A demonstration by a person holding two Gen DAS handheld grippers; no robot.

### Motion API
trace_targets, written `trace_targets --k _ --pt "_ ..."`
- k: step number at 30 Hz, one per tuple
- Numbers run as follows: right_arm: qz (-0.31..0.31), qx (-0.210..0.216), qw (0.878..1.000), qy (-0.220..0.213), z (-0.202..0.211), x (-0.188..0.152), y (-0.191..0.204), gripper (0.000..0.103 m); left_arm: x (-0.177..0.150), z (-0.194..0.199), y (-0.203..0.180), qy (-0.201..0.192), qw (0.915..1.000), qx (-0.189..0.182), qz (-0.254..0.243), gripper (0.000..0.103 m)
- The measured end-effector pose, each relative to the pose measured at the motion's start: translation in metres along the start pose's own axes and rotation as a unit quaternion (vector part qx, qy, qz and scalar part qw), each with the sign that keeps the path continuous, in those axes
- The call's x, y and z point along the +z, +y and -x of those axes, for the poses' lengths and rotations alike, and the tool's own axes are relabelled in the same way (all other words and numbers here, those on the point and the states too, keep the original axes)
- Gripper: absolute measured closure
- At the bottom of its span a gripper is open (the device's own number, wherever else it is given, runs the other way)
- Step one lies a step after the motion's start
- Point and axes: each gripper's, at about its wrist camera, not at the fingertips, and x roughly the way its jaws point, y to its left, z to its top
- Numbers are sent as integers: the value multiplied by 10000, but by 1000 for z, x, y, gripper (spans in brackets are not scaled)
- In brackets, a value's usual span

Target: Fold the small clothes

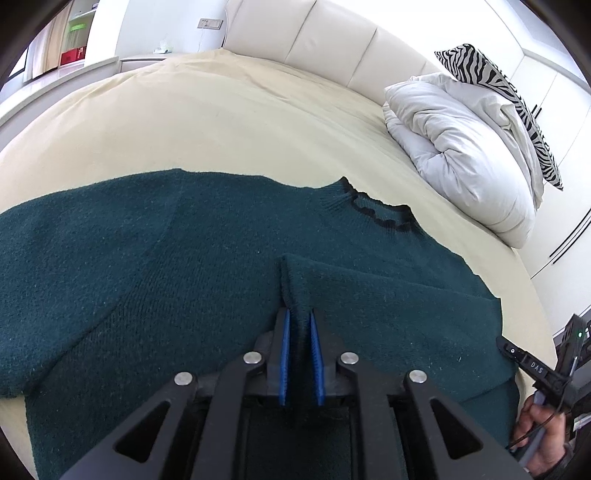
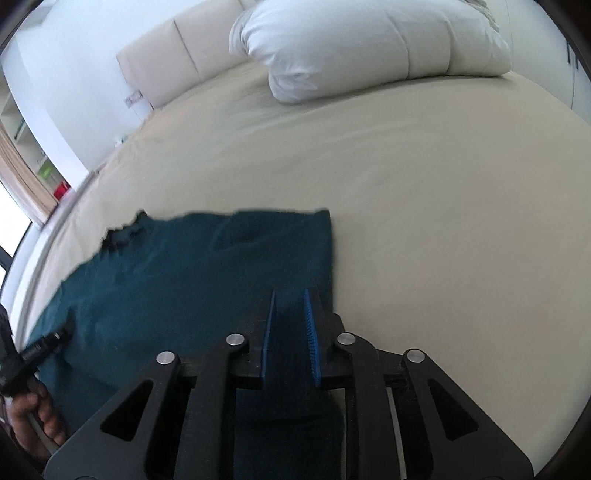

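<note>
Only left view shows sweater (image 1: 184,258) collar (image 1: 380,214), zebra pillow (image 1: 506,110).

a wide bed (image 1: 207,110) covered by a smooth cream sheet is seen in both wrist views; a dark green knitted sweater (image 1: 184,258) with a black-trimmed neckline is spread flat on the near part of the sheet, one portion folded over its body; a bunched white duvet (image 1: 461,147) is piled at the right side near the padded cream headboard (image 1: 325,33); a zebra-striped pillow (image 1: 509,99) is propped behind the duvet, whether it touches the sheet cannot be told; the sweater and the duvet lie well apart, bare sheet between them.
</note>
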Motion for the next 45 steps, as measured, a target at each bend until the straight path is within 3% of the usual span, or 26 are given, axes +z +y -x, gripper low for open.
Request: trace_targets --k 2,5,7,10,11,13,14,15,18,20,23,26,29,33,34,39,41,42,43,45 --pt "-30 97 9997 -236 2 -4 -8 83 5 0 2 12 10000 -62 26 88" --pt "-239 10 9995 -193 14 1 -7 83 10 3 6 73 9997 -173 147 80" --pt "-320 -101 9990 -280 30 1 -3 80 9 15 7 10 9997 -191 165 61" --pt "-265 -122 9965 -782 67 -7 -1 79 2 55 20 -357 9987 -224 279 46" --pt "-209 -125 9950 -973 81 -12 5 75 -2 69 28 -468 9980 -225 363 44" --pt "-60 -112 9905 -1368 111 -18 19 51 -12 99 56 -644 9951 -185 727 43" --pt "15 -95 9861 -1657 130 -23 26 30 -16 112 70 -721 9932 -181 895 43" --pt "76 -82 9805 -1961 147 -30 36 19 -23 126 87 -804 9907 -127 1087 43" --pt "378 -97 9661 -2551 186 -47 70 2 -47 171 146 -1066 9785 105 1760 43" --pt "655 68 9637 -2589 197 -53 101 2 -69 201 192 -1258 9610 177 2457 43" --pt "868 399 9666 -2379 199 -60 139 1 -101 236 249 -1562 9270 266 3400 36" --pt "796 852 9714 -2068 192 -70 173 1 -118 253 282 -1771 9041 330 3874 34" --pt "648 1325 9749 -1666 184 -84 203 1 -124 253 308 -1997 8790 -3 4329 35" --pt "577 1568 9762 -1381 174 -102 229 2 -120 243 334 -2255 8395 -472 4922 35" --pt "561 1604 9761 -1353 176 -105 231 2 -119 240 340 -2283 8309 -489 5050 37" --pt "368 1646 9762 -1363 187 -113 221 2 -119 234 375 -2567 7666 -692 5845 49" --pt "268 1645 9764 -1373 192 -111 205 3 -118 232 382 -2593 7516 -594 6035 62" --pt "235 1657 9764 -1367 195 -109 197 4 -114 232 384 -2566 7536 -486 6032 73" --pt "204 1656 9765 -1364 195 -109 193 5 -107 233 381 -2488 7644 -333 5939 79" --pt "206 1616 9776 -1331 196 -111 185 13 -91 238 364 -2415 7971 -90 5534 96"
